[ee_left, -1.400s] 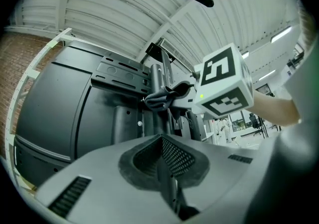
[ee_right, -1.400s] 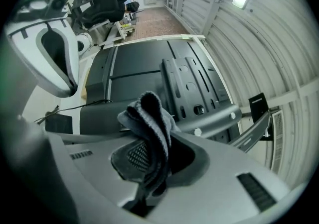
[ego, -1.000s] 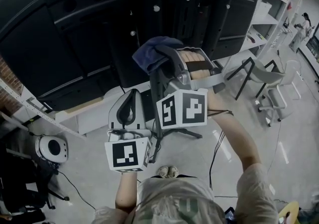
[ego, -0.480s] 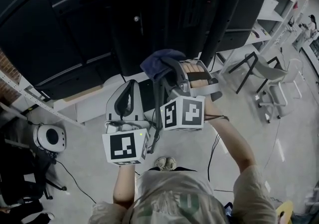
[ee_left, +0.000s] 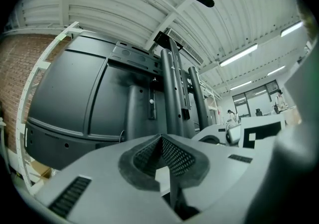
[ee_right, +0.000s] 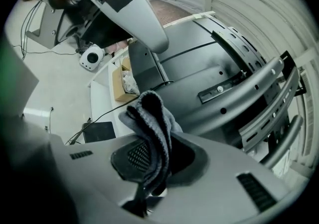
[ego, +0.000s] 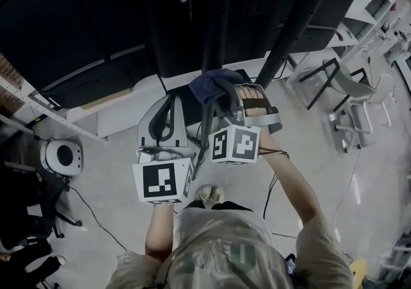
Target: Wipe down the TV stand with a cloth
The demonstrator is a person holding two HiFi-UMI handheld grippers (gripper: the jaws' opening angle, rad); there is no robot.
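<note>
right gripper (ego: 223, 97) and cloth (ego: 212, 84) drawn lower, nearer white base (ego: 125, 113)

Grey hand-held gripper (ee_left: 162, 141), marker cube (ego: 162, 180), pale T-shirt (ego: 221, 252).

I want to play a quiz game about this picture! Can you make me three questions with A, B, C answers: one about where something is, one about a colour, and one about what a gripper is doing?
1. Where is the cloth?
A. In a bucket
B. Pinched in the right gripper
C. On a sofa

2. What colour is the cloth?
A. Bright red
B. Yellow
C. Dark blue-grey

3. How are the jaws of the left gripper?
A. Shut, with nothing between them
B. Wide open
C. Shut on a cup

Answers:
1. B, because the right gripper view shows the cloth bunched between its jaws.
2. C, because it looks dark blue in the head view and greyish in the right gripper view.
3. A, because the left gripper view shows the two pads meeting with nothing held.
</note>
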